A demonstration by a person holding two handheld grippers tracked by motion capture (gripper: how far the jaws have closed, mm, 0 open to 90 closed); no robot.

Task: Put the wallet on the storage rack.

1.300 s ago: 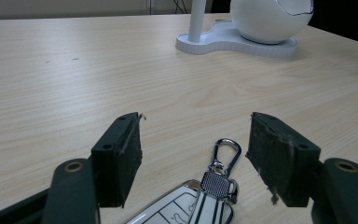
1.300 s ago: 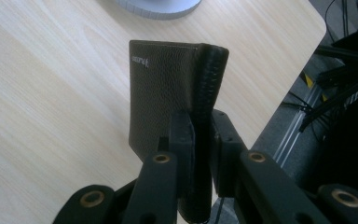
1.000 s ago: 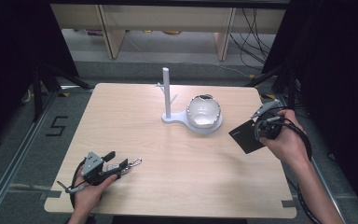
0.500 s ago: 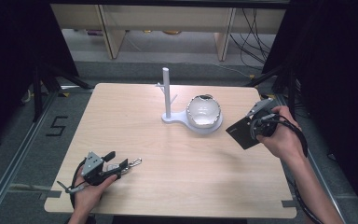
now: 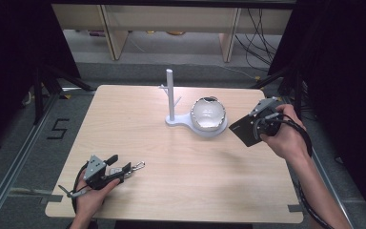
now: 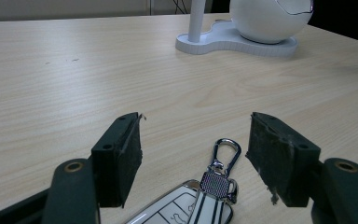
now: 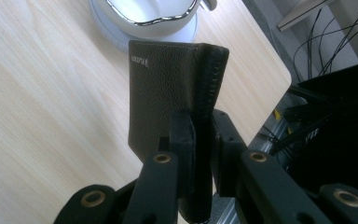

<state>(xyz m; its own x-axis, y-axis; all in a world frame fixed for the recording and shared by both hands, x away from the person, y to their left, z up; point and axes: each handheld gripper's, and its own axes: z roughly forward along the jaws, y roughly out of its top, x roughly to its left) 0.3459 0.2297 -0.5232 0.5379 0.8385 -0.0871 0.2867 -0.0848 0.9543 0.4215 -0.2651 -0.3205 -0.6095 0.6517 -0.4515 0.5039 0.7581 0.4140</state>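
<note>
While the person's left hand (image 5: 88, 193) rests at the near left corner of the table (image 5: 138, 129), its left gripper (image 5: 126, 168) lies low on the wood with its jaws spread wide apart. Between those jaws, in the left gripper view, sits a car key (image 6: 186, 205) with a white face and silver trim, and its silver clasp (image 6: 223, 154) points away toward the far side. Neither pad touches the key; bare wood shows on both sides of the clasp. From above, the key (image 5: 124, 169) lies just beyond the hand, clasp aimed right.

At the right edge of the table, the right hand (image 5: 286, 138) holds the right gripper (image 5: 253, 125) above the surface. Its jaws are clamped on a dark brown leather wallet (image 5: 243, 131), which hangs over the table's right side, clear of the wood. In the right gripper view the pads pinch the wallet (image 7: 168, 102) along its folded spine, and small pale lettering shows near its top corner.

Far of centre stands a white stand (image 5: 181, 121): a flat base, an upright post (image 5: 170, 93) with short pegs on the left part, and a white bowl (image 5: 208, 113) with a shiny rim on the right part. The wallet sits just right of the bowl and does not touch it. The key is well apart from the stand, toward the near left.
</note>
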